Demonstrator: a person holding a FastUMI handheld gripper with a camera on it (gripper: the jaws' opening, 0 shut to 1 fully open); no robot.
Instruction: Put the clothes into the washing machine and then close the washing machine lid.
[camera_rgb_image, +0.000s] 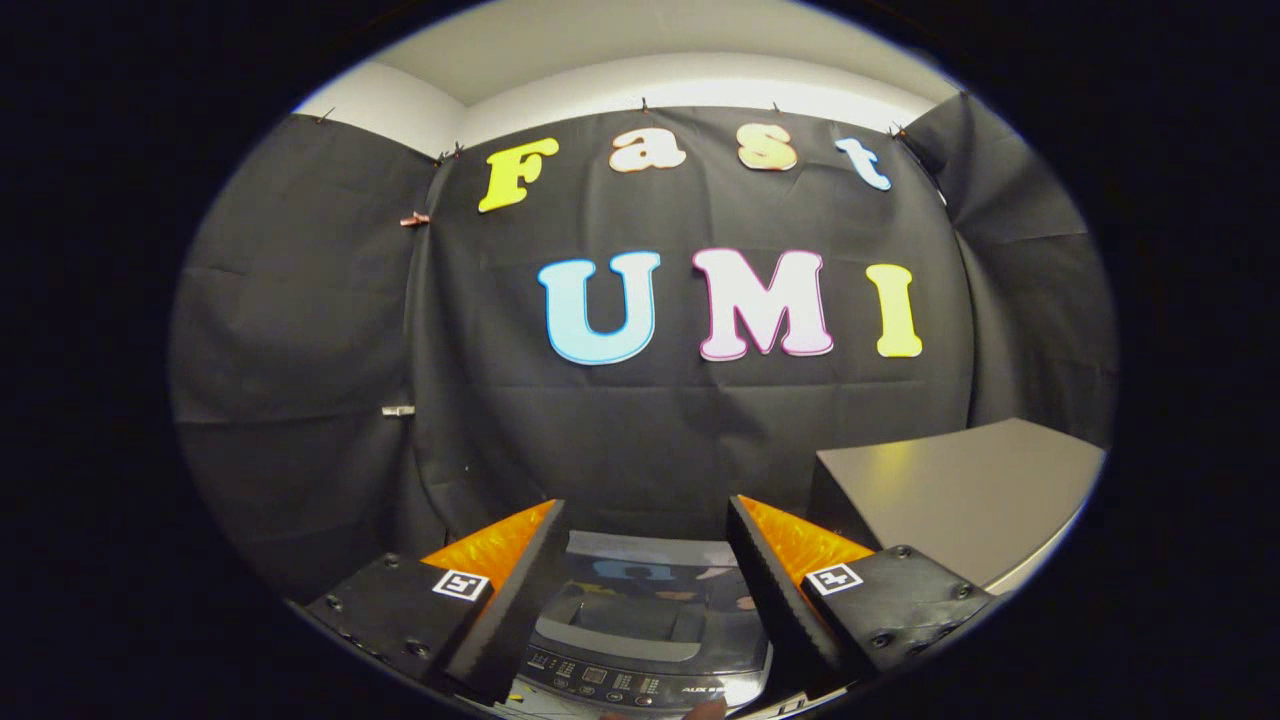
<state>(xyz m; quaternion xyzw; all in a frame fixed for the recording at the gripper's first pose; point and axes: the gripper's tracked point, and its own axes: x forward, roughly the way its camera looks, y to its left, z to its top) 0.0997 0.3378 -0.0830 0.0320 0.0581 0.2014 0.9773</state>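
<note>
Landmark for all positions: the washing machine, seen from above and slightly to the front.

Tool: the gripper hangs above the machine with its fingers spread wide and nothing between them. The gap frames the machine's top.

Machine: its lid appears to lie flat and down; the glossy panel mirrors the booth wall behind it. A handle recess sits toward the front of the lid, and the control panel runs along the front edge, nearest the gripper.

Clothes: no garment is visible on the lid, beside the machine or in the fingers. Whether they are inside the drum cannot be told, since the reflective lid hides the interior.

Surroundings: a grey flat-topped table stands just right of the machine, its bare surface level with or above the lid. Black cloth walls close in behind and to the left.

Assessment: a shut lid with no clothes in sight fits either a load already inside or clothes lying somewhere outside the camera's reach.

Risks: any descent toward the lid could bring a finger onto the control panel and press a key. The glossy lid may slip under the fingers at the handle. A swing to the right could strike the table's edge.
</note>
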